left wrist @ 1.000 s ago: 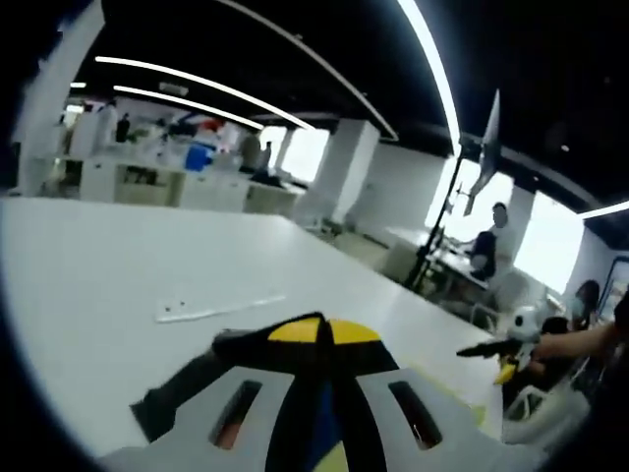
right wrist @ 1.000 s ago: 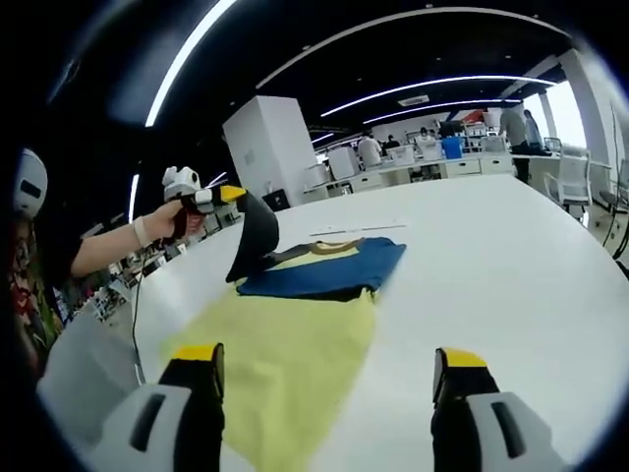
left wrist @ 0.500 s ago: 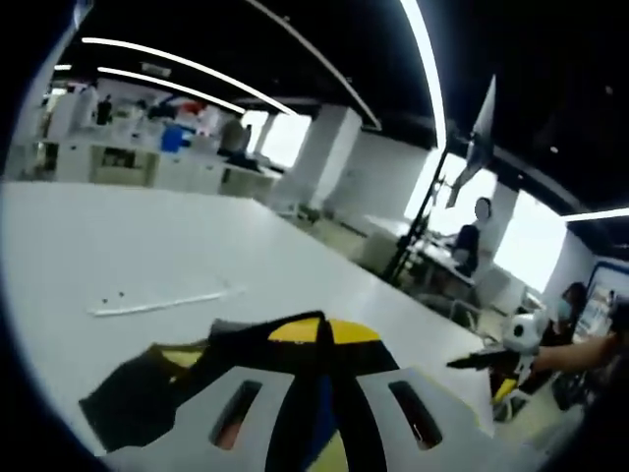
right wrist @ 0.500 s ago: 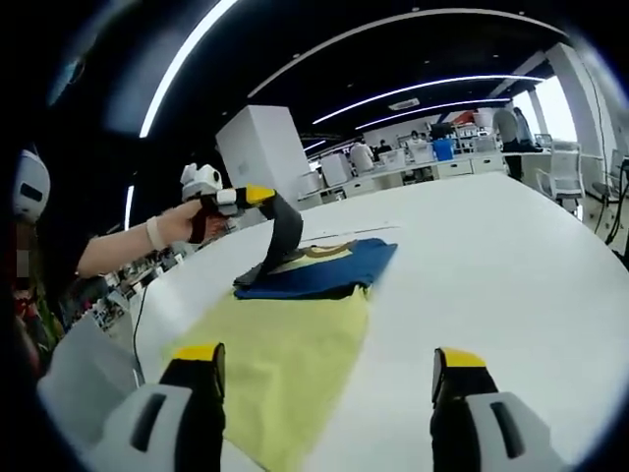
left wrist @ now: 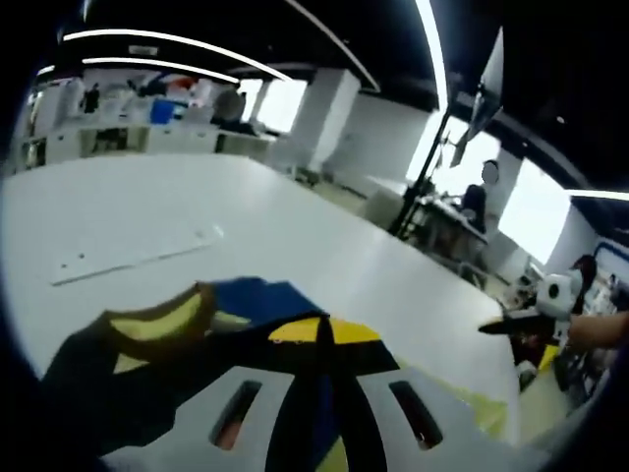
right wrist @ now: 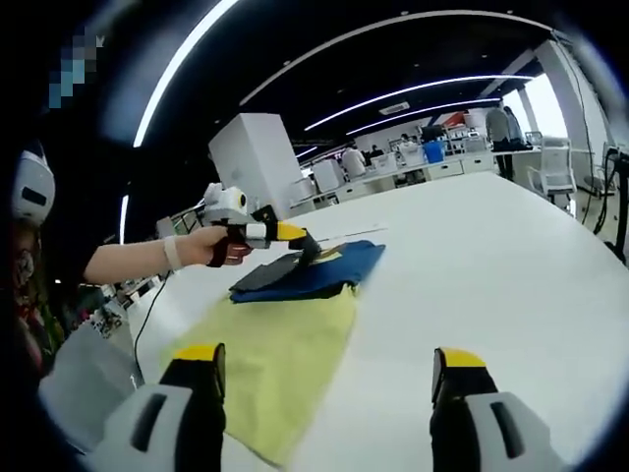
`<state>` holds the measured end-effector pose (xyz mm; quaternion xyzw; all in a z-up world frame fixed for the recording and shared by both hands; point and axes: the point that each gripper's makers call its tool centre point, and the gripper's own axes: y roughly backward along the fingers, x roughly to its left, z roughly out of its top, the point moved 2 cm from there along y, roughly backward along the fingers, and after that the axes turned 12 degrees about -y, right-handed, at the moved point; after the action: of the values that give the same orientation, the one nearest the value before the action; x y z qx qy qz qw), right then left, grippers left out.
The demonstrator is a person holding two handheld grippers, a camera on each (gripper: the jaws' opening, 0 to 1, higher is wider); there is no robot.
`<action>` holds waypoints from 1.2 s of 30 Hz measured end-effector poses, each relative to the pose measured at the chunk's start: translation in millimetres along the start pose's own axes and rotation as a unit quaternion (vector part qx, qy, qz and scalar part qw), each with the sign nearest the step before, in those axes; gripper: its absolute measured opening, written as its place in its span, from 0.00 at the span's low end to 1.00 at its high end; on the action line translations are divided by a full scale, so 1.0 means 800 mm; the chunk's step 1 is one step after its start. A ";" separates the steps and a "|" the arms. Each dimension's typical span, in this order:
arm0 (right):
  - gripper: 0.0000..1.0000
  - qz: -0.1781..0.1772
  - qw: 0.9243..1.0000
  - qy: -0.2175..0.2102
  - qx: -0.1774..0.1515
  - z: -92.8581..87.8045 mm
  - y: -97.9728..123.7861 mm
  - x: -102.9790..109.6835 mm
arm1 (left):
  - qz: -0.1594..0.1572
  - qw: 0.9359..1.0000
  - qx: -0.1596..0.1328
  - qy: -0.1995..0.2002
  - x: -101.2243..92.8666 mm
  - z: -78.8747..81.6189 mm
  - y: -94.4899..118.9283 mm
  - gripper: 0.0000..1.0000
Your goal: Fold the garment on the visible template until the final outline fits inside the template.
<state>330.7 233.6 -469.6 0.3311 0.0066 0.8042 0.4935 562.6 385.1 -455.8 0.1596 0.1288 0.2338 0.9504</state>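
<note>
Folding in progress on the white table (right wrist: pixel 511 256): my left gripper (right wrist: pixel 305 239), jaws pinched on a dark flap of the garment (right wrist: pixel 324 272), carries that flap over the blue body. The garment lies at the far end of the yellow template (right wrist: pixel 270 359), its near edge overlapping the sheet. My right gripper (right wrist: pixel 324 379) hangs at the template's near end, jaws spread, grasping nothing. From the left gripper view the flap's landing spot is hard to judge, though the collar (left wrist: pixel 162 320) shows just ahead. Next, I reckon, lay the flap flat, let go, then check the outline against the template.
</note>
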 end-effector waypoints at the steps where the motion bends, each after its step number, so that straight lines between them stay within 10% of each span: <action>1: 0.87 -0.001 1.000 -0.001 0.003 -0.002 0.000 -0.001 | 0.000 1.000 0.003 0.001 0.000 -0.002 -0.003 0.00; 15: 0.86 -0.004 1.000 -0.019 0.005 -0.015 0.000 -0.004 | -0.037 0.993 0.079 -0.074 -0.032 -0.044 -0.048 0.00; 28: 0.86 -0.006 1.000 -0.025 0.002 -0.014 0.005 -0.007 | -0.058 0.992 0.064 -0.094 -0.044 -0.024 -0.047 0.05; 36: 0.87 -0.003 1.000 -0.019 0.002 -0.012 0.002 -0.002 | -0.051 0.992 0.041 -0.112 -0.043 -0.010 -0.036 0.27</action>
<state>324.4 234.6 -477.4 0.3476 -0.0004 0.7962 0.4952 542.5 346.0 -467.6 0.2172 0.0392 0.1604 0.9621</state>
